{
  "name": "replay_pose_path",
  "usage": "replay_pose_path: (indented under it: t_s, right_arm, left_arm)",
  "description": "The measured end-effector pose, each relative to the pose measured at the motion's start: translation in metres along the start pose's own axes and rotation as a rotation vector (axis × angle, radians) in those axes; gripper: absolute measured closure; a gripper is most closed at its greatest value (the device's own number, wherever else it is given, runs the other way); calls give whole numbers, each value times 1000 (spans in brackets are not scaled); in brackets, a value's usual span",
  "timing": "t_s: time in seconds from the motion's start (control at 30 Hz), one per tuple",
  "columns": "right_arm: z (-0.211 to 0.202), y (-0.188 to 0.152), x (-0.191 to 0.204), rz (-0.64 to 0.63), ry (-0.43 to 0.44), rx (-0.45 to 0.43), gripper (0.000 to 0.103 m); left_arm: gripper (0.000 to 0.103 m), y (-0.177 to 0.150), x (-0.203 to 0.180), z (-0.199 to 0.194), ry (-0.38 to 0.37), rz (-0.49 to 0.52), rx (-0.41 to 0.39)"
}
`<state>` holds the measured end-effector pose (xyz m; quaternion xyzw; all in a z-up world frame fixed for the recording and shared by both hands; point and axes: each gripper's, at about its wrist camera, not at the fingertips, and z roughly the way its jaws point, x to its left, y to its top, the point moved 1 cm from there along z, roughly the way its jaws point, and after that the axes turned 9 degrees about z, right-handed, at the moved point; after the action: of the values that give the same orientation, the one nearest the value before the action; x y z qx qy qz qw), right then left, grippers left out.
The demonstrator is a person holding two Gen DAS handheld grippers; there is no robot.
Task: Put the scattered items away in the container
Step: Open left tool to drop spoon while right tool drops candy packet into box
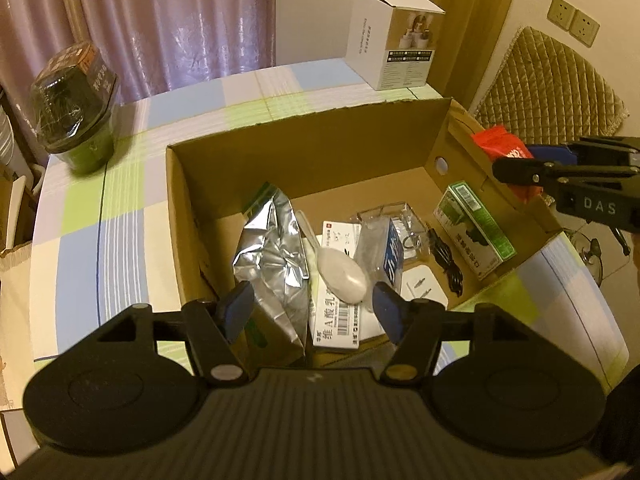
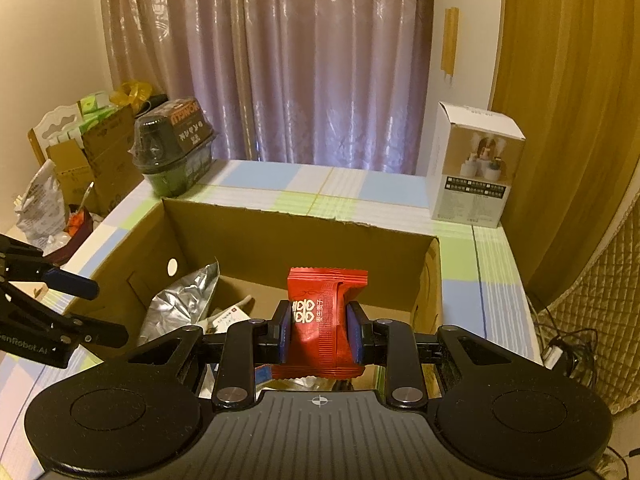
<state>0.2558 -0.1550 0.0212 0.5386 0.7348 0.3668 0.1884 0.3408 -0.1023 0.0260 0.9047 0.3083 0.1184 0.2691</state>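
An open cardboard box (image 1: pixel 304 128) stands on the checked table and holds a silver foil pouch (image 1: pixel 272 256), a white oval item (image 1: pixel 344 276), a white barcoded carton (image 1: pixel 340 320), a green carton (image 1: pixel 476 220) and a black cable (image 1: pixel 448 260). My left gripper (image 1: pixel 312 312) hangs open over the box's near side, its pads touching nothing. My right gripper (image 2: pixel 320 332) is shut on a red snack packet (image 2: pixel 324 316) above the box's (image 2: pixel 280 236) near edge. From the left wrist view the right gripper (image 1: pixel 520 168) and packet (image 1: pixel 500 142) show beyond the right wall.
A dark wrapped green tub (image 1: pixel 76 108) sits at the table's far left corner. A tall white product box (image 1: pixel 392 40) stands at the back by the curtain. A quilted chair back (image 1: pixel 548 84) is to the right. Cardboard boxes and bags (image 2: pixel 80 160) crowd the floor on the left.
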Motion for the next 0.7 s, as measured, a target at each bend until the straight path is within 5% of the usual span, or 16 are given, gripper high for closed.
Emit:
replay_pose_path:
  t_s: [0.53, 0.57, 0.6, 0.7]
  right_arm:
    - [9, 3, 6, -3, 23, 15, 68]
    - [10, 3, 7, -8, 18, 12, 30]
    - [9, 4, 7, -1, 16, -4, 6]
    - [7, 5, 7, 7, 20, -38, 0]
  left_arm:
    - [38, 1, -4, -4, 6, -13, -17]
    - [38, 1, -4, -4, 6, -14, -16]
    - [38, 1, -4, -4, 8, -14, -16]
    - [38, -1, -4, -4, 8, -19, -16]
